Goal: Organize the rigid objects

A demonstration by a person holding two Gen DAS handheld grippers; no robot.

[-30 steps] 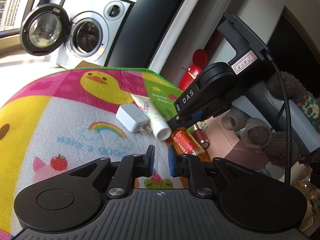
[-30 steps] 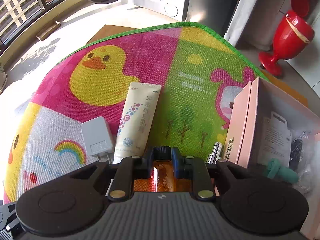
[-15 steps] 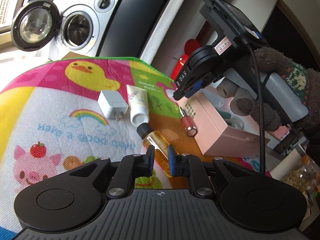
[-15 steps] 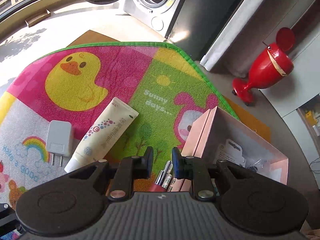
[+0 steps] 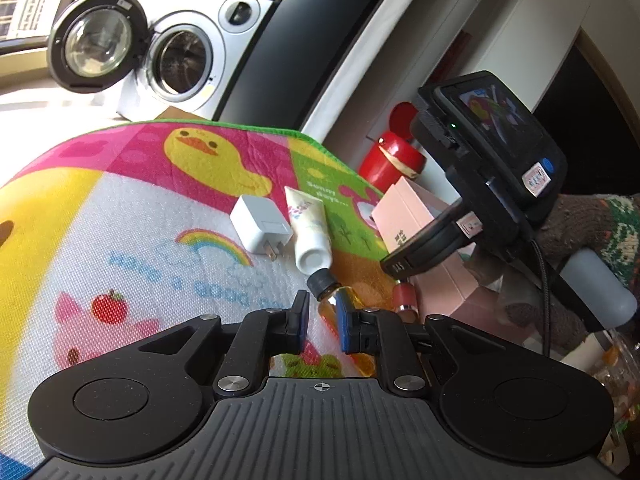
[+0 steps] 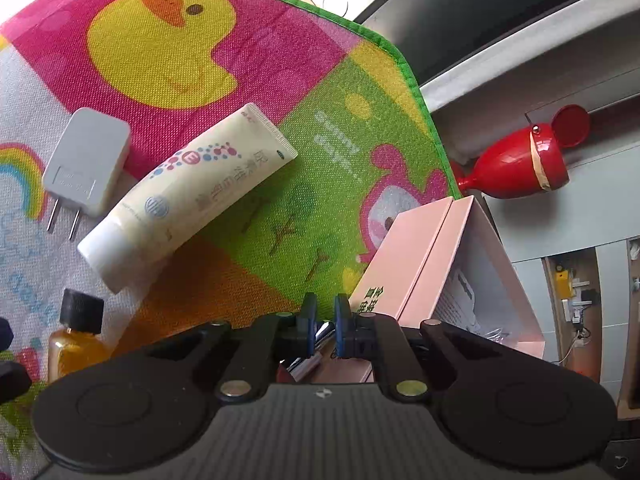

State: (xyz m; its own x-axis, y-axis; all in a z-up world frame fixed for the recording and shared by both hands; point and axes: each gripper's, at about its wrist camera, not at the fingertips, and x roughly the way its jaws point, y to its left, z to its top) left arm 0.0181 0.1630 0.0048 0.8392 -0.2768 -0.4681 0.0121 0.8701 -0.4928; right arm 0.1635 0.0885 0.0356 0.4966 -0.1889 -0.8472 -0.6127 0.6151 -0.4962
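My right gripper (image 6: 325,320) points steeply down beside the open pink box (image 6: 400,264). Its jaws are closing to a narrow slit. The silver end of a red lipstick (image 6: 325,331) shows through the slit, just under the tips, and it does not look pinched. In the left wrist view the lipstick (image 5: 404,296) lies on the mat against the box. My left gripper (image 5: 323,322) hovers shut and holds nothing. Just beyond its tips lies an amber bottle (image 5: 323,283) with a black cap. A cream tube (image 6: 192,188) and a white charger (image 6: 86,160) lie farther back.
Everything rests on a bright cartoon play mat (image 5: 60,240) with a green edge. A red goblet-shaped bin (image 6: 524,168) stands on the floor past the box. A washing machine (image 5: 180,60) with its door open is behind. A knit-gloved hand (image 5: 580,224) holds the right gripper.
A second ago the right gripper held the amber bottle. It then let go, swung toward the pink box, rolled and dropped over the lipstick, and its jaws narrowed. The left gripper barely moved.
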